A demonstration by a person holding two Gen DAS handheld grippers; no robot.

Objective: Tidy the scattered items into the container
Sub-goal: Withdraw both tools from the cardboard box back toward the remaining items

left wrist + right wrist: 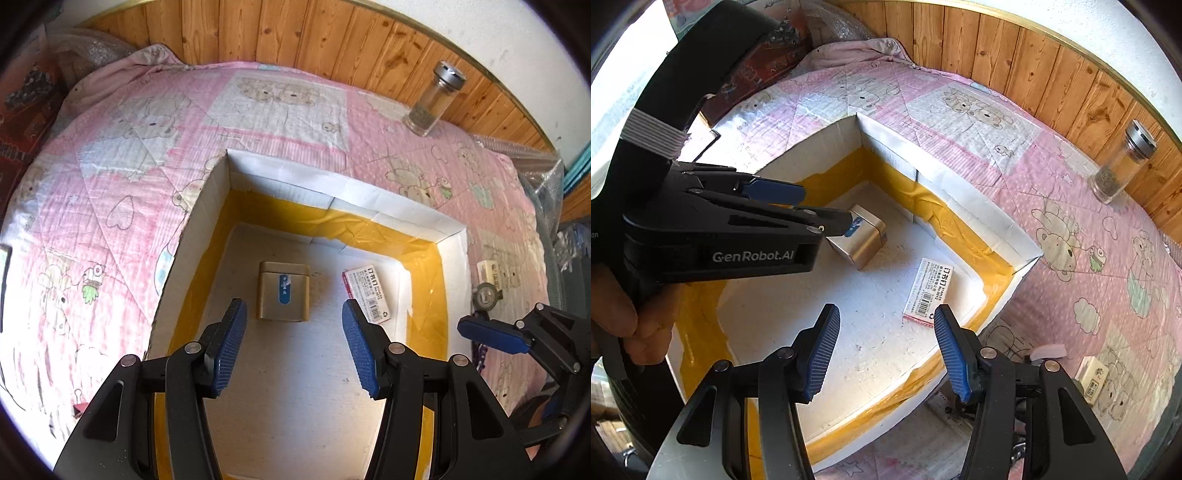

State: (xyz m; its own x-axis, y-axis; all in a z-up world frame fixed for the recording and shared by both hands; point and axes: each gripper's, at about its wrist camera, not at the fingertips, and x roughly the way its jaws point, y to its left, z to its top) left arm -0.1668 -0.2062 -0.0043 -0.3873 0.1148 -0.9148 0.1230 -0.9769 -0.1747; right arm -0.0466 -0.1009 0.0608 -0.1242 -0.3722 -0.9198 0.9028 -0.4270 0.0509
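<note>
A white box (328, 184) lined with yellow tape lies on the pink quilt. On its floor are a gold tin (283, 291) and a pink-edged staples packet (365, 295). My left gripper (293, 347) hangs open over the box, nothing between its pads. In the right wrist view my right gripper (886, 347) is open and empty above the box's near right part, over the staples packet (929, 291). The left gripper (827, 207), held by a hand, hovers over the tin (864, 240). One blue pad (491, 334) of the right gripper shows beside the box.
A glass jar (434, 99) with a metal lid stands by the wooden wall panelling. On the quilt right of the box lie a small cream packet (489, 275), a round item (487, 295) and a white eraser (1047, 350). A red clip (79, 408) lies left of the box.
</note>
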